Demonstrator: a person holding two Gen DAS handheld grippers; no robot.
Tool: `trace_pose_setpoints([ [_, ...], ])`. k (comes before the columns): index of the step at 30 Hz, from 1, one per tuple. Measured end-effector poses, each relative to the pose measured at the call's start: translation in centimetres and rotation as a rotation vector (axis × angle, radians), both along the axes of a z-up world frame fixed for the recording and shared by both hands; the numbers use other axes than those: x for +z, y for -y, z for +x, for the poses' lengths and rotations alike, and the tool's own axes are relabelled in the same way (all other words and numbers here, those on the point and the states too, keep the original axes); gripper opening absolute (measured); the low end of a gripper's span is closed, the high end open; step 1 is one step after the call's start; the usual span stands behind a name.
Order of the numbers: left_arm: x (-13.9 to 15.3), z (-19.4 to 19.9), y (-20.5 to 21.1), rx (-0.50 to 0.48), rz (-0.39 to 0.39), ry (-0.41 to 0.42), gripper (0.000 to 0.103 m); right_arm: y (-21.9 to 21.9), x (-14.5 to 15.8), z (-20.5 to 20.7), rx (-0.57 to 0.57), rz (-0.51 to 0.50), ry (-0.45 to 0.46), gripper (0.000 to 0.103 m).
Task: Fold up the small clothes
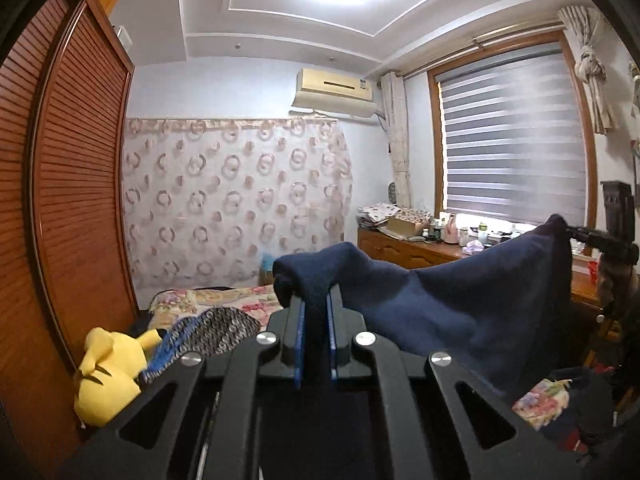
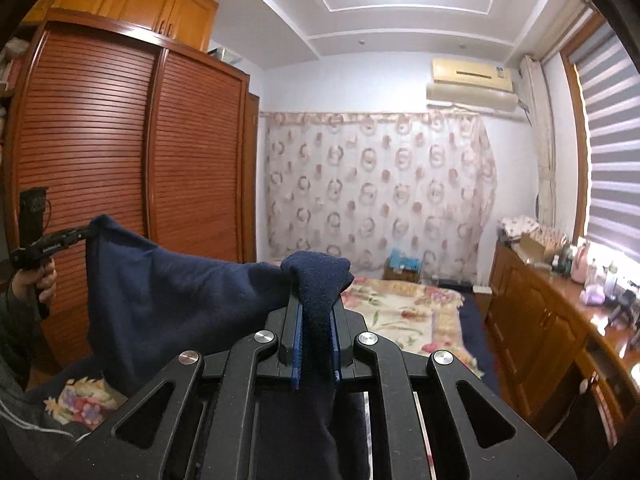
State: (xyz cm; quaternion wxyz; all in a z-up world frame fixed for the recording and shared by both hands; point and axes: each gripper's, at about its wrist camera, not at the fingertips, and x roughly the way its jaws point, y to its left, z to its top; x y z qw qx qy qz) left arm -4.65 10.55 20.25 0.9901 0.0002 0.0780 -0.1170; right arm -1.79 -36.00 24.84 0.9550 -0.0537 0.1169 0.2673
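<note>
A navy blue fleece garment (image 1: 460, 300) hangs stretched in the air between my two grippers. My left gripper (image 1: 316, 300) is shut on one corner of it, with the cloth bunched over the fingertips. My right gripper (image 2: 316, 304) is shut on the other corner of the garment (image 2: 180, 300). In the left wrist view the right gripper (image 1: 576, 232) shows at the far right, pinching the cloth. In the right wrist view the left gripper (image 2: 76, 234) shows at the far left, held by a hand (image 2: 36, 280).
Below lies a bed with a floral cover (image 2: 408, 312). A yellow plush toy (image 1: 108, 376) and a patterned cloth (image 1: 216, 332) lie near the wooden wardrobe (image 2: 120, 160). A cluttered wooden dresser (image 2: 560, 308) stands under the window at right.
</note>
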Motion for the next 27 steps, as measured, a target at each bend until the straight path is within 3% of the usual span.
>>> trace_pose_setpoints([
  [4, -0.5, 6.1, 0.0, 0.019, 0.021, -0.054, 0.006, -1.0, 0.1, 5.5, -0.038, -0.072, -0.021, 0.008],
  [7, -2.6, 13.3, 0.1, 0.05, 0.031, -0.123, 0.01, -1.8, -2.1, 12.4, -0.085, -0.13, -0.072, 0.008],
  [9, -5.3, 18.5, 0.5, 0.058, 0.059, -0.189, 0.019, -2.5, -5.2, 17.7, -0.162, -0.169, -0.111, 0.011],
  [12, -11.0, 24.8, 0.3, 0.046, 0.055, -0.363, 0.023, -3.7, -11.8, 25.2, -0.309, -0.33, -0.219, 0.028],
  [14, -14.5, 26.4, 0.4, 0.014, 0.058, -0.453, 0.027, -3.6, -15.1, 27.8, -0.359, -0.373, -0.295, 0.028],
  [17, -17.5, 25.8, 0.8, 0.009, 0.082, -0.488, 0.041, -2.3, -18.0, 28.0, -0.351, -0.333, -0.342, 0.031],
  [22, -21.0, 23.9, 1.3, 0.028, 0.11, -0.566, 0.042, -1.5, -20.8, 24.8, -0.314, -0.294, -0.397, 0.04],
  [27, -23.3, 21.9, 1.3, 0.008, 0.088, -0.621, 0.042, -0.6, -22.2, 21.9, -0.264, -0.23, -0.447, 0.042],
])
